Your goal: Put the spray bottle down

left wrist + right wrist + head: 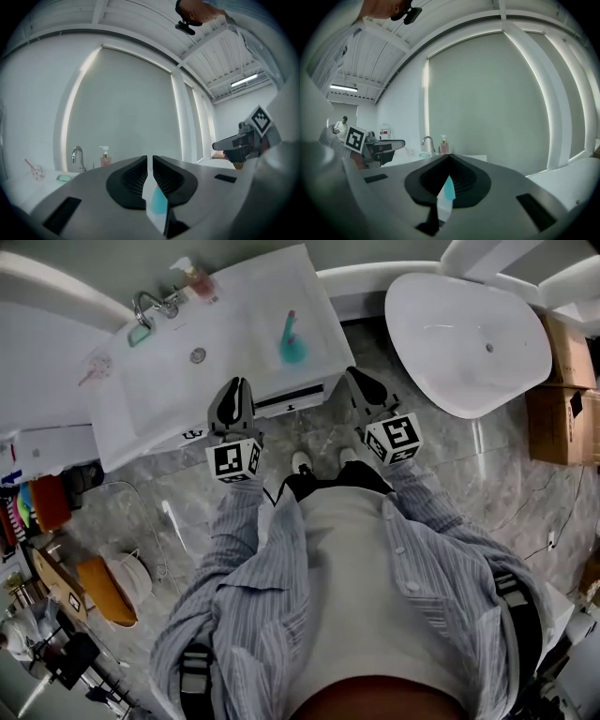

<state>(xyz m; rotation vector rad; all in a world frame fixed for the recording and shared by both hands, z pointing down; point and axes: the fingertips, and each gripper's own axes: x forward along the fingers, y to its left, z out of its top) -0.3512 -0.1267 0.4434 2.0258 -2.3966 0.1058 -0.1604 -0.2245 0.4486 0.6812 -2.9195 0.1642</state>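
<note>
Spray bottle (pixel 292 341) is down: I see it upright on the white vanity top (pixel 234 315), teal and see-through, fat at the base and narrowing to a pinkish trigger head. Neither tool touches it; in the head view it stands out ahead of both sets of tips, roughly between them and well apart from each. The left gripper (pixel 149 162) is barely parted, just a thin slit between its ribbed black pads, and nothing sits in that slit. The right gripper (pixel 449 158) has its tips meeting, with nothing caught between them. Both gripper views give me a sliver of teal low down through the gap below the pads, beyond the jaws, not in them. The head view alone shows the layout: the basin's round drain (pixel 198 355), the glossy oval bathtub (pixel 469 334) off to the right, brown cardboard boxes (pixel 562 399) and the marbled grey floor (pixel 450 474). The gripper views, looking level, give me what the top-down shot flattens: the curved chrome faucet (pixel 77 157), the pump bottle (pixel 105 156) beside it, and the pale blind (pixel 487 103) behind.
</note>
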